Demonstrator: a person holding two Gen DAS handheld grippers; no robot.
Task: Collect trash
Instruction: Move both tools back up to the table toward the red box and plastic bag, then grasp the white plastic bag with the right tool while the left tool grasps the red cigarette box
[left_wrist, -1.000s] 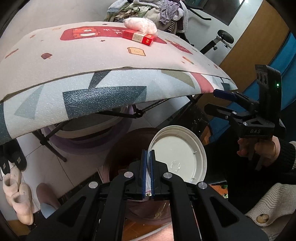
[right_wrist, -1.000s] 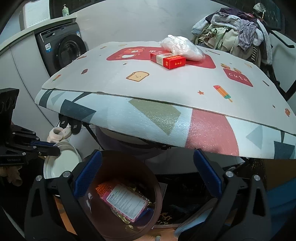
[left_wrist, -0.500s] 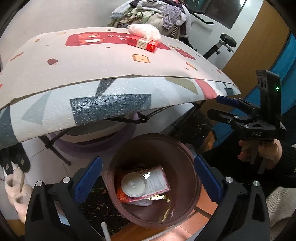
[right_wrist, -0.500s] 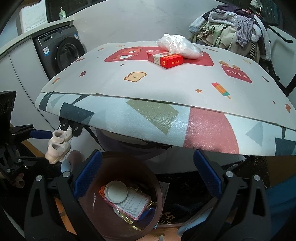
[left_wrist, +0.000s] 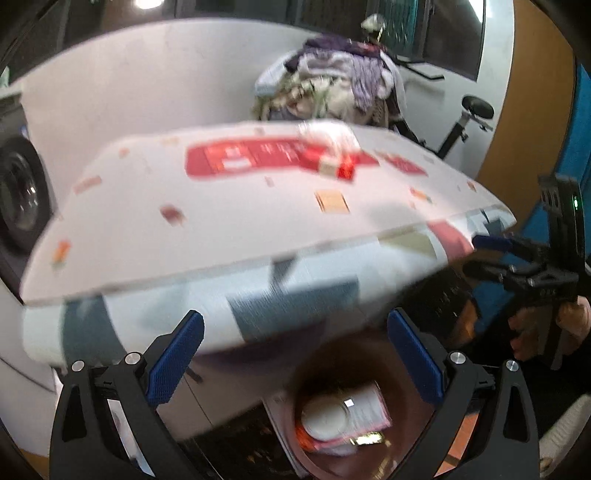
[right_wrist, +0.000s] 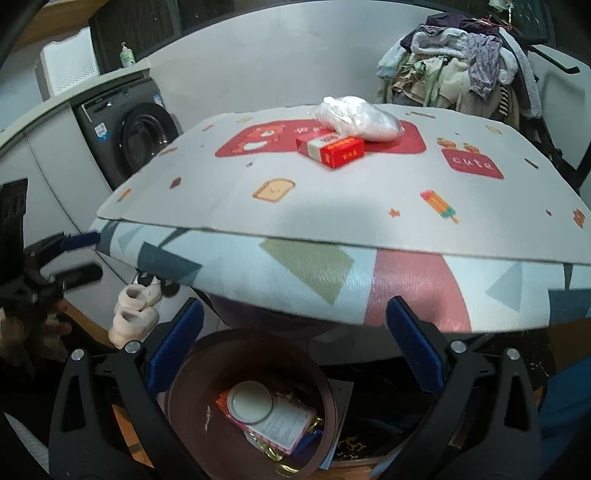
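Your left gripper (left_wrist: 295, 363) hangs wide open and empty above the brown bin (left_wrist: 402, 435), where a white lid (left_wrist: 325, 416) lies on 1 pink packet (left_wrist: 365, 406). The table mat (left_wrist: 221, 221) is blurred.

Both grippers: black frames, blue ribbed pads (right_wrist: 173, 349), silver screws (right_wrist: 133, 347) at the finger bases. Green LED (left_wrist: 575, 202) lit on right gripper (left_wrist: 480, 254) housing. Cream knit sleeve (left_wrist: 565, 439) worn.

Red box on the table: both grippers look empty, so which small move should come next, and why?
Probably reach one open gripper, say the right gripper, forward to the red box. It lies beside the white plastic bag on the table, while the lid lies in the brown bin.
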